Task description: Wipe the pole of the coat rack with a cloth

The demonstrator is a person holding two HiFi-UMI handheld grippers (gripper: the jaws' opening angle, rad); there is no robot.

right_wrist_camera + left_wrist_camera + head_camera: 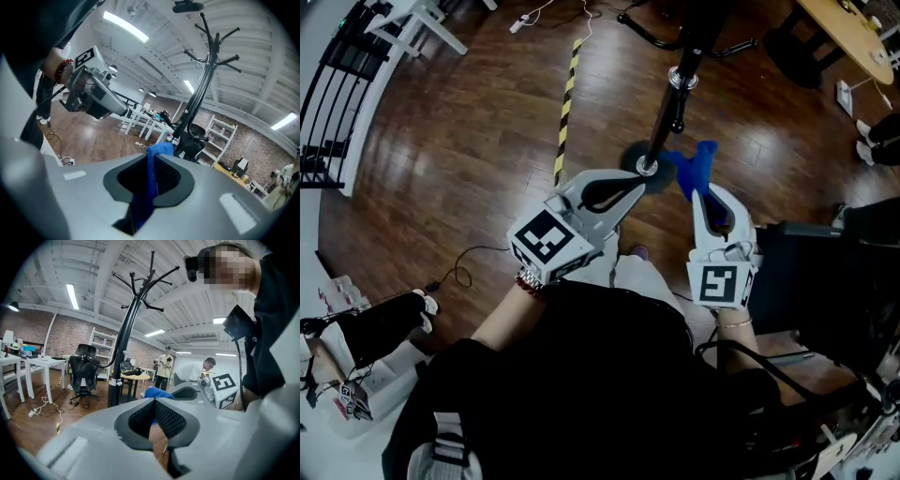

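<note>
From the head view, the black metal pole of the coat rack (664, 112) stands on the brown wooden floor (469, 141). The left gripper (637, 185) reaches in just beside the pole's foot, and the right gripper (712, 199) sits a little to its right. A bright blue cloth (695, 167) sticks up out of the right gripper's tip, close to the pole but apparently not on it yet. The wiping looks about to start rather than under way.

In the left gripper view, the left gripper's (154, 401) jaws are pressed together with nothing between them. The pole (123, 348) rises ahead and slightly left, with the cloth (157, 392) and the right gripper (220, 387) just beyond the tip. This hand seems placed to steady the rack, though it has no hold on it.

In the right gripper view, the right gripper's (152, 159) jaws pinch the cloth (151, 187), which runs down through them, a bunched end poking out in front. That free end is likely what is meant to meet the pole (198, 101), which stands ahead. The left gripper (93, 96) shows at upper left.
</note>
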